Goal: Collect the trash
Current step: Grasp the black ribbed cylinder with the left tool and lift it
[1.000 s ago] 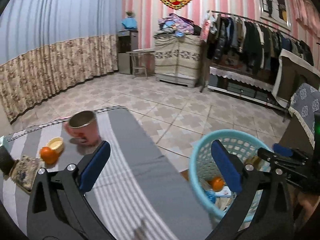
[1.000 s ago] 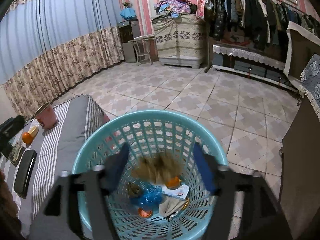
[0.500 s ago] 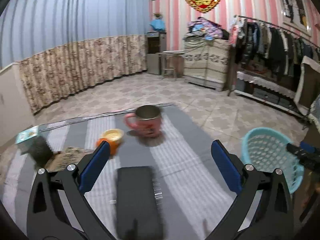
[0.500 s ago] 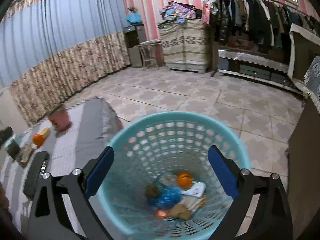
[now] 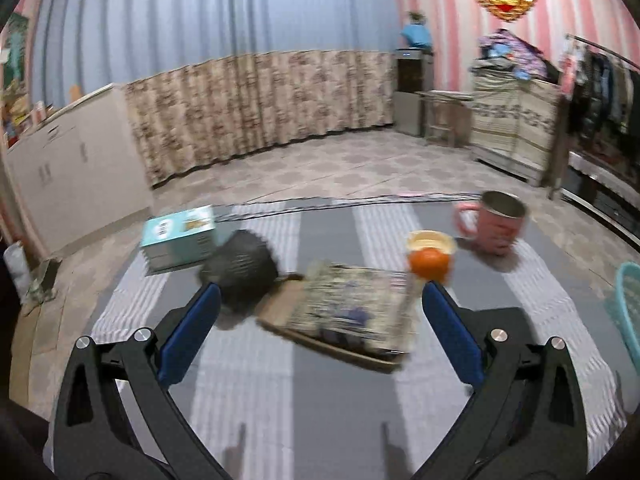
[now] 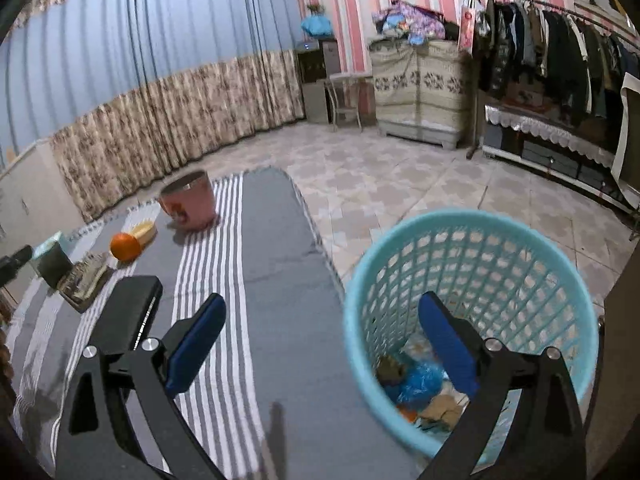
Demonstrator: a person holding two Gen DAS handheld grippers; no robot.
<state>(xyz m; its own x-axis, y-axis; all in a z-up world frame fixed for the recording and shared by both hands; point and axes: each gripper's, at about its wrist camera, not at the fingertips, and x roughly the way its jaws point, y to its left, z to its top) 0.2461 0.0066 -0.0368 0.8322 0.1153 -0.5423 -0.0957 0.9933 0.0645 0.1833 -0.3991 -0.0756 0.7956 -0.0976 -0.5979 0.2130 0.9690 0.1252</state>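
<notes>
My left gripper point(image 5: 318, 332) is open and empty, above the grey striped table point(image 5: 320, 400). Just beyond its fingers lie a patterned book-like item point(image 5: 352, 304) and a dark round object point(image 5: 240, 268). An orange point(image 5: 430, 266) with a small yellow cup point(image 5: 431, 242) behind it and a pink mug point(image 5: 496, 224) stand further right. My right gripper point(image 6: 320, 344) is open and empty, over the table edge and the rim of the light blue trash basket point(image 6: 472, 248). The basket holds blue plastic trash point(image 6: 420, 380) and other scraps.
A teal box point(image 5: 180, 240) sits at the table's far left. A black flat case point(image 6: 128, 312) lies on the table in the right wrist view. Tiled floor, curtains, a cabinet and a clothes rack point(image 6: 560, 40) surround the table.
The left gripper has swung left from the basket across the table to the book and dark object. The right gripper has dropped trash into the basket and shifted left toward the table.
</notes>
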